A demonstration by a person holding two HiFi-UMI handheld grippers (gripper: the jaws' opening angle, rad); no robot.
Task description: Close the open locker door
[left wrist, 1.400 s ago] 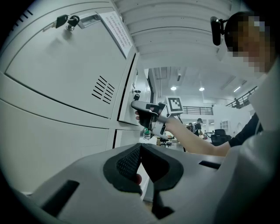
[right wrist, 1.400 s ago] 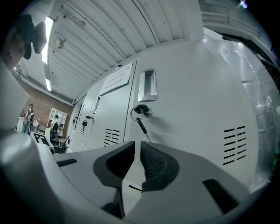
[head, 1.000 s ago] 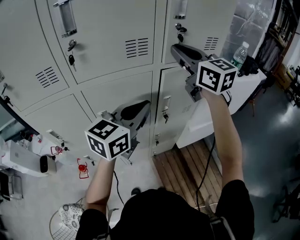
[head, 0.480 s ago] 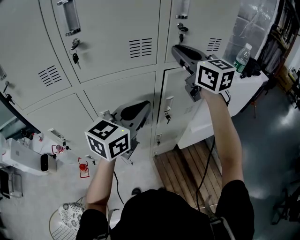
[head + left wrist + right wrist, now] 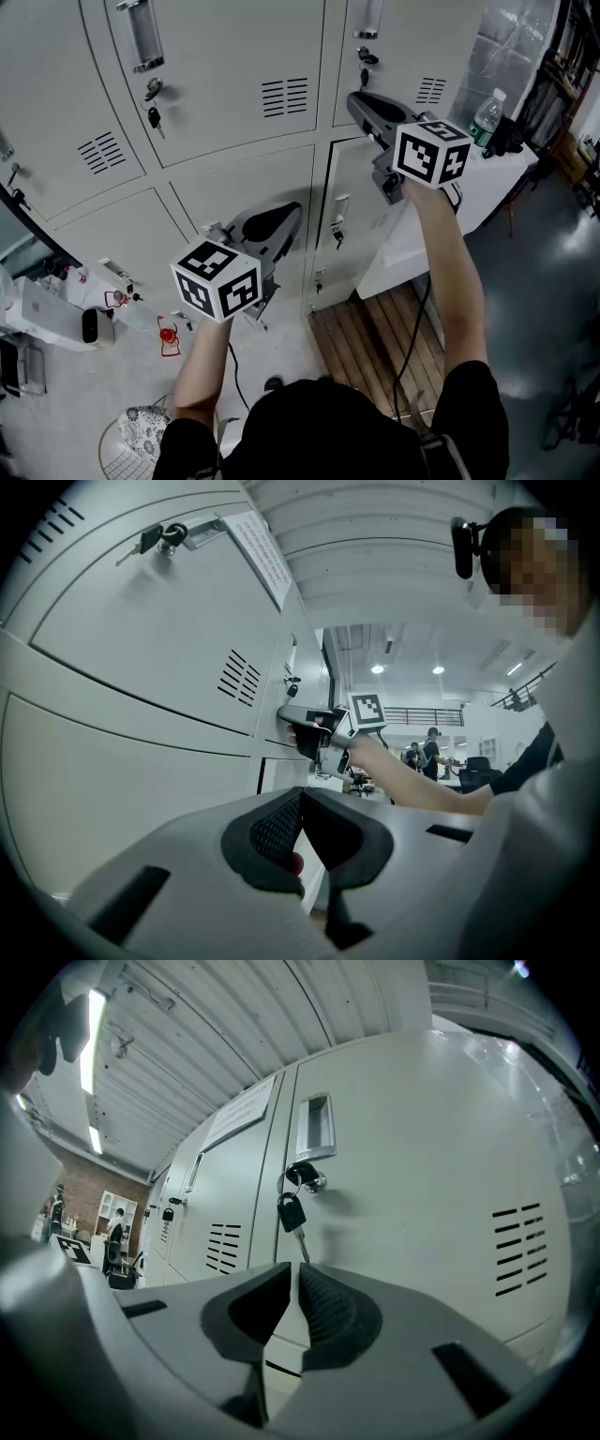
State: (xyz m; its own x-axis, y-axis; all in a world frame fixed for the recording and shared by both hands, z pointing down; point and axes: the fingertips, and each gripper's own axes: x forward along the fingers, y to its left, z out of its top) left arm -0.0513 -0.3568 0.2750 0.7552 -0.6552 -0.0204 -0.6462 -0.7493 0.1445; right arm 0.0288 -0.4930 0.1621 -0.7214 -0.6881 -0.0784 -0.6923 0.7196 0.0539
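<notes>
Honestly, barely anything has moved over the last second. Both arms are parked where they were, and the head view has just drifted a touch, so the lockers sit slightly differently in frame.

Nearest to the person, the left gripper (image 5: 300, 799) hangs low in front of the lower row of lockers. Its jaws are pressed together with nothing in them, so it's just along for the ride.

Further out, the right gripper (image 5: 293, 1274) is stretched forward and up. Its jaws are closed to a thin slit and also empty. From the left gripper view its nose looks right up against the locker front, about at the seam above the lower right locker door (image 5: 354, 248). I can't swear it's actually touching.

That door is the task's thing. It looks nearly home, though a dark line runs down its left edge in the head view and shows again in the left gripper view. I'd say it's a crack short of flush.

Beyond it, the key (image 5: 289, 1211) hangs from the lock of the upper locker.

With nothing shifting, my guess is the push has stalled or is about done, and one last firm nudge on the door face may be needed.
</notes>
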